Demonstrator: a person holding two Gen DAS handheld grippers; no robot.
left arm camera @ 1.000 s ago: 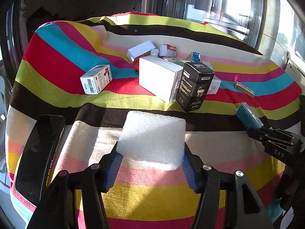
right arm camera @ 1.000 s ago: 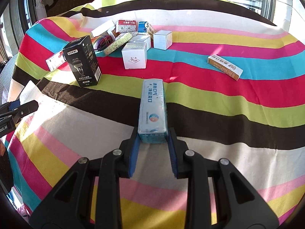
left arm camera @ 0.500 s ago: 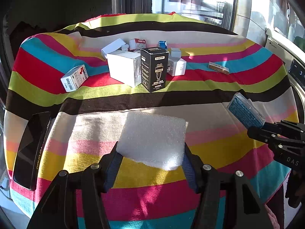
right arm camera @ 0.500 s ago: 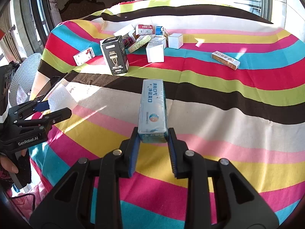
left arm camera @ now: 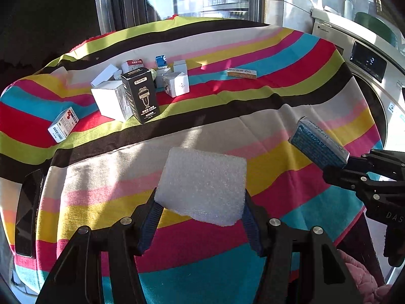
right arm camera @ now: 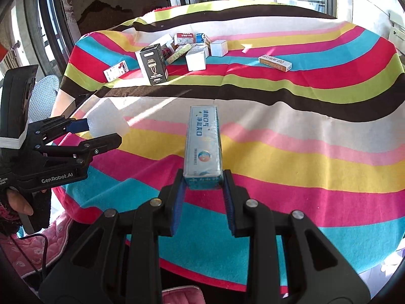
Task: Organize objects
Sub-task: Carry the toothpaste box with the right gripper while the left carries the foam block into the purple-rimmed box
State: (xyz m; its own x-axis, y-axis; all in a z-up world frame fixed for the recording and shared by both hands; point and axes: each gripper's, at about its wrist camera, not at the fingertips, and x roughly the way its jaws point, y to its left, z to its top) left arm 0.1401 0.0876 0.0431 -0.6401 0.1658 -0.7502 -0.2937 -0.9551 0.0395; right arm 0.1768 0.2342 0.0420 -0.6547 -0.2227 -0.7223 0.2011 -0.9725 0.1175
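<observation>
The foam block (left arm camera: 202, 187) looks very light and soft, so a gentle grip on its two sides is enough. It is white and rough. The left gripper (left arm camera: 201, 212) clamps it above the striped cloth (left arm camera: 291, 81). The right gripper (right arm camera: 203, 197) grasps the blue box (right arm camera: 203, 139) by its end.

Both tongs (left arm camera: 201, 206) (right arm camera: 203, 188) have apparently pulled farther back from the boxes (left arm camera: 141, 93).

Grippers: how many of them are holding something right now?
2. The left gripper is shut on a white foam block, above the near part of the striped cloth. The right gripper is shut on a long blue box, pointing toward the far boxes.
</observation>
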